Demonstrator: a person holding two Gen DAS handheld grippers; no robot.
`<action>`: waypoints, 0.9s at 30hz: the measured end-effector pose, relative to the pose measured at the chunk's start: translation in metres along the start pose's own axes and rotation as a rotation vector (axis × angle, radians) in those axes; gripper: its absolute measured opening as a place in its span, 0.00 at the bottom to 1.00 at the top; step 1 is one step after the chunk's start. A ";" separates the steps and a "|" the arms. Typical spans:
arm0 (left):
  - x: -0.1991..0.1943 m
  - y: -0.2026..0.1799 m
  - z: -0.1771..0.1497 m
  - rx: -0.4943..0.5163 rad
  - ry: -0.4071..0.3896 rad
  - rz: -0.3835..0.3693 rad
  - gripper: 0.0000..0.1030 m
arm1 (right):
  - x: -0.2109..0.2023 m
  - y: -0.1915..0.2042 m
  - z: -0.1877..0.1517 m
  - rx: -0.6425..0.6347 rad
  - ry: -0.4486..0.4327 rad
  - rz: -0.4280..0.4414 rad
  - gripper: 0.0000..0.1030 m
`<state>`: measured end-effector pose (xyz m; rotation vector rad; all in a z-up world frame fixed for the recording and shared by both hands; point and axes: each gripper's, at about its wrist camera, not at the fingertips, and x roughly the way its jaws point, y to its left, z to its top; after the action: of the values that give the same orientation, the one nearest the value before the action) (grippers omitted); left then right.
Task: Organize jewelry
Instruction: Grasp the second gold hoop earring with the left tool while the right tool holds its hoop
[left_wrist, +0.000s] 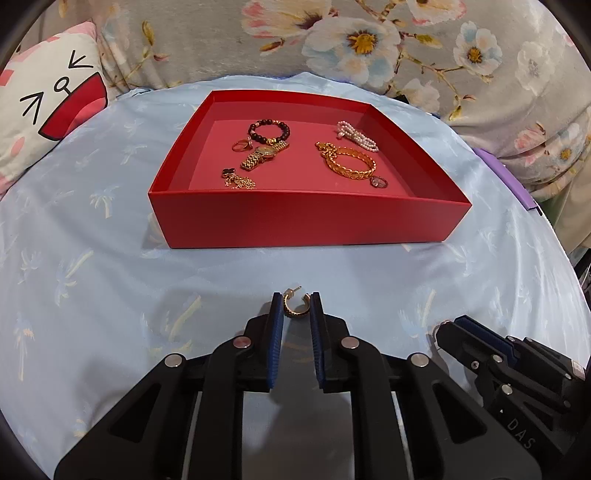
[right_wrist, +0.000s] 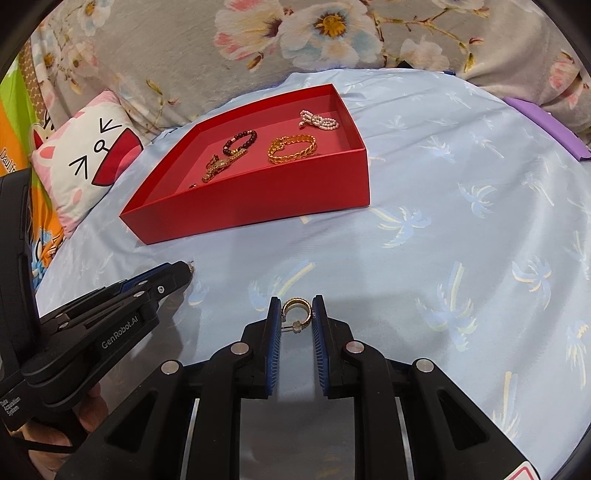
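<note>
Right now each gripper pinches a small gold hoop earring between its blue fingers. The left gripper (left_wrist: 295, 301) is clamped on one hoop earring (left_wrist: 295, 308) with its post pointing up, low over the pale blue cloth (left_wrist: 110, 258). The right gripper (right_wrist: 295, 304) is clamped on the other hoop (right_wrist: 295, 309). Beyond both, well apart from them, the red tray (left_wrist: 306, 225) holds a dark bead bracelet (left_wrist: 269, 130), a gold watch (left_wrist: 263, 154), a gold chain bracelet (left_wrist: 351, 164) and a pearl piece (left_wrist: 355, 136)
</note>
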<state>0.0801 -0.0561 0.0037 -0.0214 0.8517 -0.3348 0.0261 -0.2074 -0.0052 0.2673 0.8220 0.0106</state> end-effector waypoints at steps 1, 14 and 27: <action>-0.001 0.000 -0.001 0.003 0.000 0.000 0.13 | 0.000 0.000 0.000 0.001 0.000 0.001 0.16; -0.013 0.003 -0.010 -0.019 0.004 -0.010 0.04 | -0.013 -0.001 -0.006 0.010 -0.015 0.012 0.16; 0.001 -0.008 0.000 0.009 0.002 0.024 0.29 | -0.012 -0.005 -0.007 0.023 -0.013 0.022 0.16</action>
<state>0.0783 -0.0642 0.0045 -0.0023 0.8516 -0.3158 0.0118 -0.2115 -0.0022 0.2982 0.8065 0.0194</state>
